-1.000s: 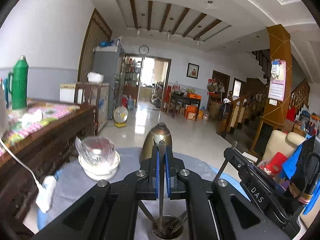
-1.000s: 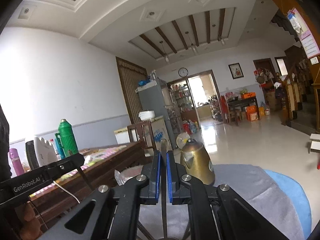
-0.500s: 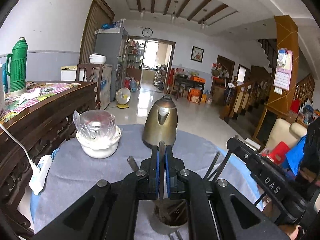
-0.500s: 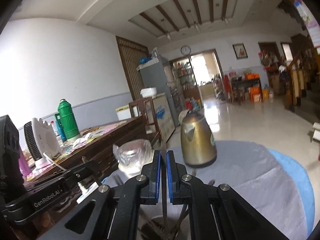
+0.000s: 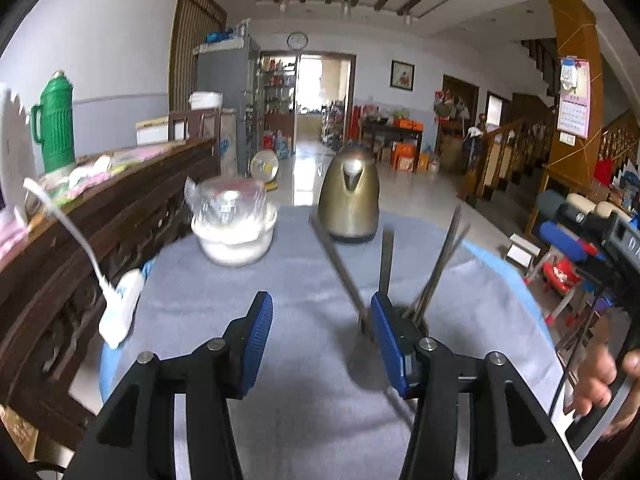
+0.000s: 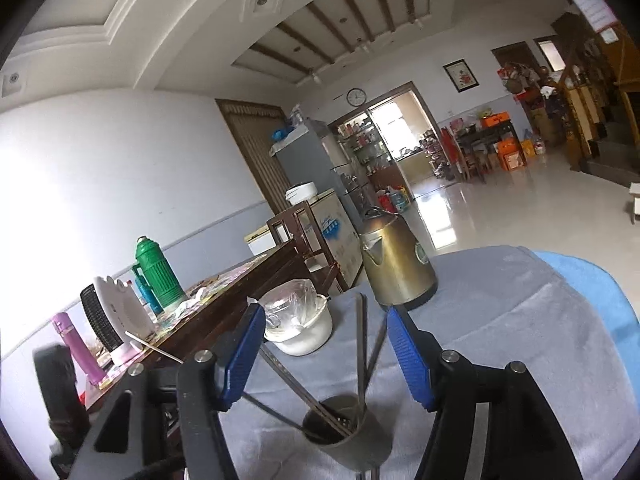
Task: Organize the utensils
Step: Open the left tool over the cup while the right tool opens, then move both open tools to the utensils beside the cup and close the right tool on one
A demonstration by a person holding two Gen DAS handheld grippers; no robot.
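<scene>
A metal utensil cup (image 6: 344, 436) stands on the grey cloth of the table and holds several metal utensils (image 6: 362, 344) that lean outward. My right gripper (image 6: 326, 354) is open and empty just above and behind the cup. My left gripper (image 5: 320, 340) is open and empty. In the left wrist view the utensils (image 5: 434, 268) rise just beyond the right fingertip (image 5: 386, 332), and the cup is mostly hidden behind that finger.
A brass kettle (image 5: 350, 196) and a white bowl covered in plastic wrap (image 5: 232, 228) stand at the back of the grey cloth (image 5: 280, 304). A dark wooden sideboard (image 5: 80, 232) with a green thermos (image 5: 54, 120) runs along the left. A white plug (image 5: 120, 308) hangs there.
Both grippers were shut on a utensil handle each; now both are open and the utensils stand in the cup. Both grippers have pulled back from the cup.
</scene>
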